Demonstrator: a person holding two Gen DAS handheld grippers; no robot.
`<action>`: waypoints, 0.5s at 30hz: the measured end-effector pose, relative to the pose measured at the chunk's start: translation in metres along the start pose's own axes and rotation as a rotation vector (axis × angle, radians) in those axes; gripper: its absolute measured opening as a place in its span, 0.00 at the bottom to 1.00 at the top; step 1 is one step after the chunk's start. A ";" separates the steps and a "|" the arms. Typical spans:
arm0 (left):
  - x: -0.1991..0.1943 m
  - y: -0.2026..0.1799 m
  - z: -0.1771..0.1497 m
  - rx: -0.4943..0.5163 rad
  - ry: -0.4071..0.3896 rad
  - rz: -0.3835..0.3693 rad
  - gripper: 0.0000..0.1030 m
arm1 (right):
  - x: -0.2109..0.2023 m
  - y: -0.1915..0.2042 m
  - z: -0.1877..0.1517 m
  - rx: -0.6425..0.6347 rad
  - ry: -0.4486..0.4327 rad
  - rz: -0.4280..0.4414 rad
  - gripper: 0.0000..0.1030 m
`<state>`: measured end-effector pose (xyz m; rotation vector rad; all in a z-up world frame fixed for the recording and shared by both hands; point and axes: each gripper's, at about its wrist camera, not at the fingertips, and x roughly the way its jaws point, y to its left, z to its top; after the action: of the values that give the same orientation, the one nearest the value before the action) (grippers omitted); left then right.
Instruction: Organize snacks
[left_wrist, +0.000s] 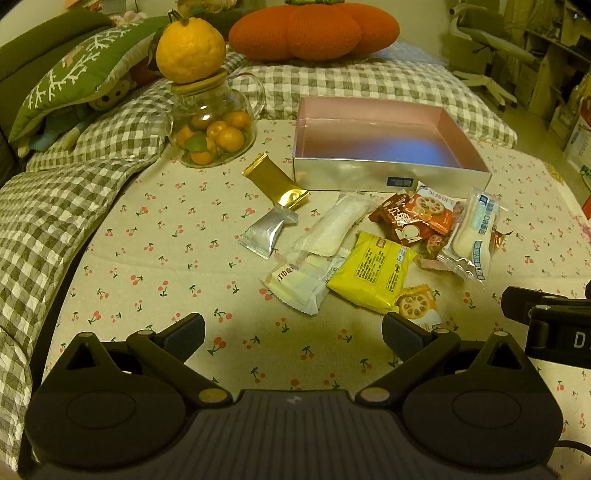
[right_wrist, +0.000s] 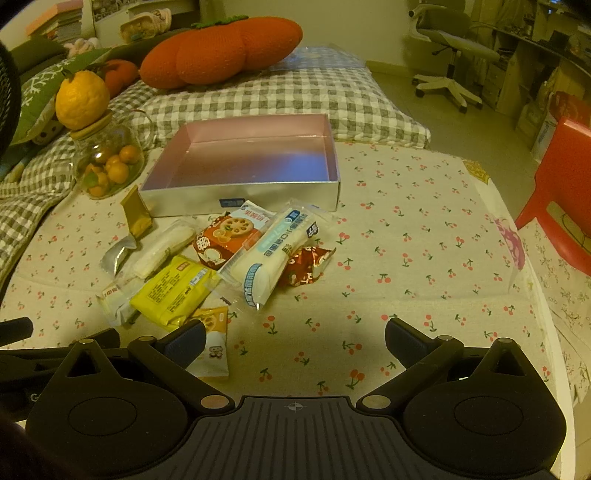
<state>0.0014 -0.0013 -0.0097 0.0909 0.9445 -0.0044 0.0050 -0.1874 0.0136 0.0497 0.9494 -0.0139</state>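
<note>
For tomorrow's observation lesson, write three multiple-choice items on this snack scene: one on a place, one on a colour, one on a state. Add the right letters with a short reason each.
1. Where does the big citrus fruit sit?
A. in the box
B. on the jar's lid
C. among the snacks

2. What colour is the square packet at the near side of the snack pile?
A. yellow
B. blue
C. green

3. What state is the box in?
A. full of snacks
B. closed with a lid
C. open and empty

Answers: 1 B, the fruit rests on the wooden lid of the glass jar. 2 A, its wrapper is plain yellow with print. 3 C, the pink inside is bare and every snack lies on the cloth in front of it.
</note>
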 end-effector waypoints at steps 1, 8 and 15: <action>0.000 0.000 0.000 0.000 0.000 0.000 1.00 | 0.000 0.000 0.000 0.000 0.000 0.000 1.00; 0.000 0.000 0.000 -0.001 0.002 -0.001 1.00 | 0.000 -0.001 0.000 0.000 -0.001 0.000 1.00; 0.000 0.000 0.000 -0.001 0.001 0.000 1.00 | 0.001 0.000 0.000 0.000 0.000 0.000 1.00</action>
<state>0.0015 -0.0011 -0.0094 0.0904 0.9452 -0.0038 0.0053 -0.1878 0.0130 0.0493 0.9495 -0.0136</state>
